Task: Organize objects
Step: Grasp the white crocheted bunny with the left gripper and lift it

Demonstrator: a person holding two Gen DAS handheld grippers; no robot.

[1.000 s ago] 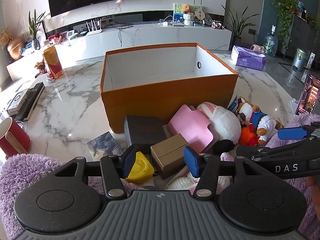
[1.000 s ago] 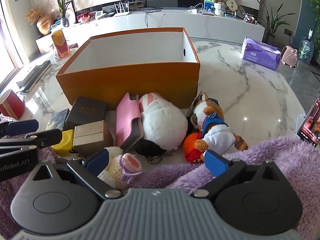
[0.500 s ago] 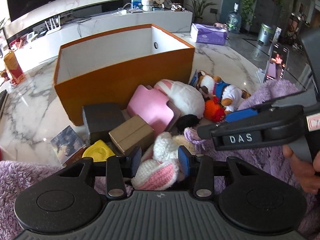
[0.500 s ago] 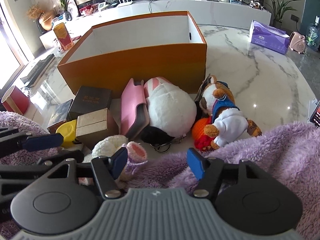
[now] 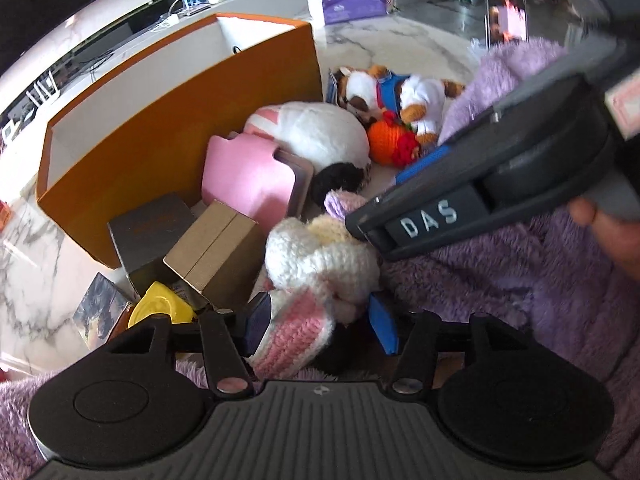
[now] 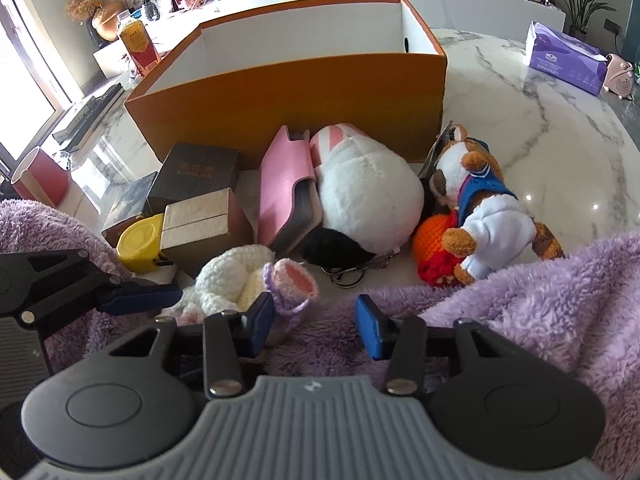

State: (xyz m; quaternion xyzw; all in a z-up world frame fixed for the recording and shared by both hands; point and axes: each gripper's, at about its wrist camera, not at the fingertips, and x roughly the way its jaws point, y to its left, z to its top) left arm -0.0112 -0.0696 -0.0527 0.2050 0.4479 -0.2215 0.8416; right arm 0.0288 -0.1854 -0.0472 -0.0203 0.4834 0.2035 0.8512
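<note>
Item 1: crocheted bunny point(image 5: 320, 268), between my left gripper point(image 5: 322, 326) jaws, opening, unclamped. My right gripper point(image 6: 316, 326) closing on purple fleece point(image 6: 520, 300), nothing pinched. Destination: orange box point(image 6: 300, 92).

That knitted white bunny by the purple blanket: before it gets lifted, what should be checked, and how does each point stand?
1. Knitted bunny between the left tool's fingers: ok.
2. Firm grip: not ok, jaws opening.
3. Right tool out of the way: not ok, it crowds the bunny; jaws closing over purple blanket.
4. Orange box open: ok.
5. Room inside box: cannot tell, floor hidden.
</note>
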